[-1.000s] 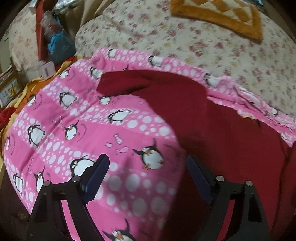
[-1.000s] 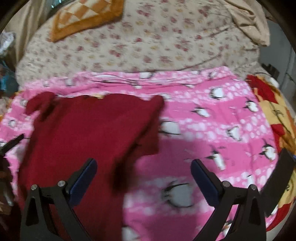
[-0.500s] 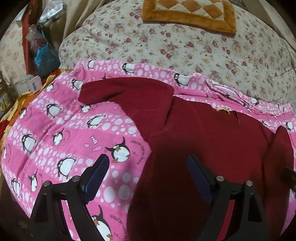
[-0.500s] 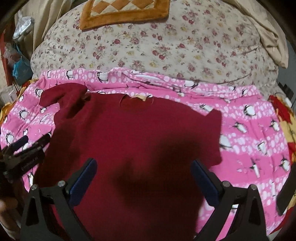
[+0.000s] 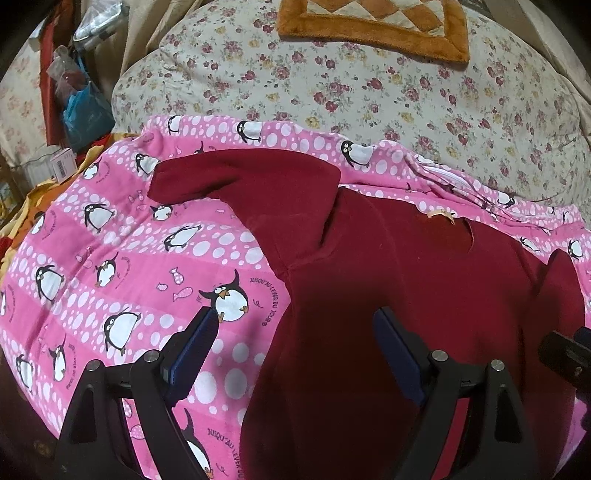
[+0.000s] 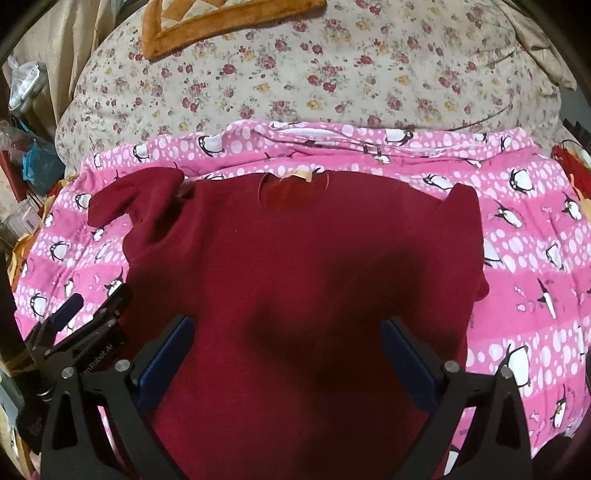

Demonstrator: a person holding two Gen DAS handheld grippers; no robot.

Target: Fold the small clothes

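Your dark red shirt [image 6: 295, 266] lies spread flat on the pink penguin-print blanket [image 6: 524, 266], neckline at the far side with a small yellow tag [image 6: 297, 176] showing at the collar. In the right wrist view the body of the shirt runs from the collar toward you and passes under the gripper. The left sleeve [image 6: 133, 199] sticks out to the far left and looks crumpled where it meets the shoulder, while the right sleeve [image 6: 465, 229] lies short and close along the right edge.

Your right gripper [image 6: 286, 354] hangs over the near middle of the shirt with its blue-padded fingers [image 6: 164, 363] spread wide and nothing between them. Your left gripper [image 5: 295, 350] is likewise spread wide and holds nothing; it hovers over the shirt's left edge, so that its left finger [image 5: 192, 350] is above the blanket and its right finger [image 5: 399, 354] above the red cloth. From the right wrist view you can see the left gripper [image 6: 85, 325] low at the left, beside the shirt's edge.

Past the blanket, at the far side, sits a large floral-print cushion [image 6: 332, 74] with an orange-bordered patchwork mat [image 5: 373, 26] on top. A blue plastic bag [image 5: 86, 114] lies among clutter at the far left.
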